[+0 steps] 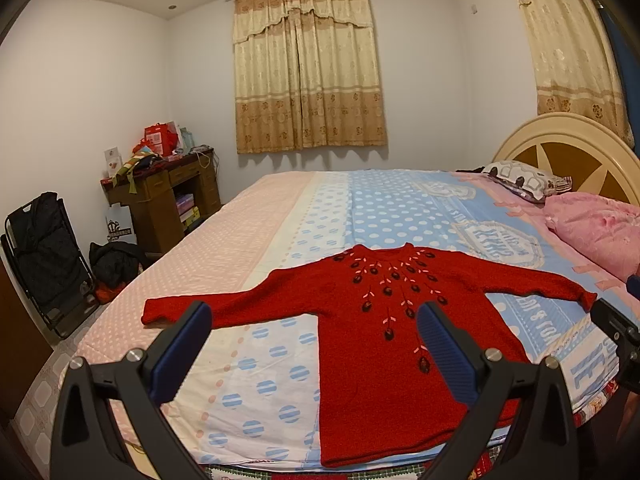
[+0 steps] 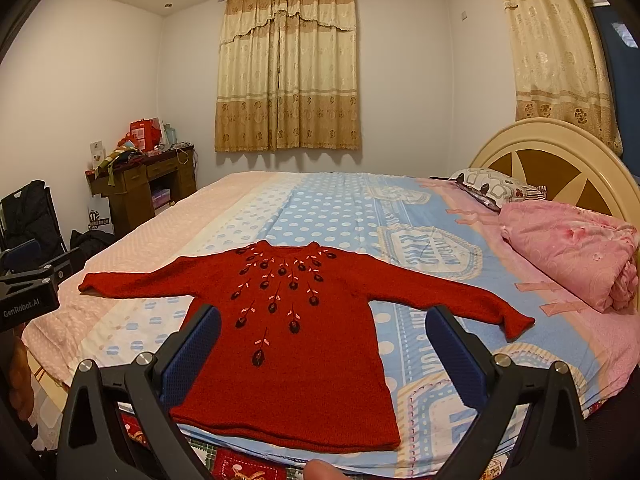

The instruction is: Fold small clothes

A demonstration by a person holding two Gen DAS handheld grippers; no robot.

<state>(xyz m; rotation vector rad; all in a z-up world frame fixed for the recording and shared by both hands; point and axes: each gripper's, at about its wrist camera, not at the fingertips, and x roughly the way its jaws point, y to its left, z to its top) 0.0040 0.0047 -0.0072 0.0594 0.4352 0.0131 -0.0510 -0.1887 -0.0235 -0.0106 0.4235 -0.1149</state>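
While the red sweater [image 1: 384, 344] lies flat and face up on the bed [image 1: 340, 208], its hem runs along the bed's near edge and its neck points toward the far edge below the curtain [image 1: 306, 68]. Both sleeves are spread straight out to the sides, one cuff reaching toward the pink side of the sheet, the other toward the headboard [image 1: 576, 152] side. The left hand-held gripper [image 1: 314, 344] hangs above the near edge with its jaws wide apart, holding nothing. The right hand-held gripper [image 2: 322, 352] also stands wide and empty above the sweater's lower part. A folded pink quilt [image 2: 572, 256] and a patterned pillow [image 2: 492, 188] sit at the headboard end. A rounded shape at the bottom of the right wrist view may be a fingertip, though it is too blurred to tell.
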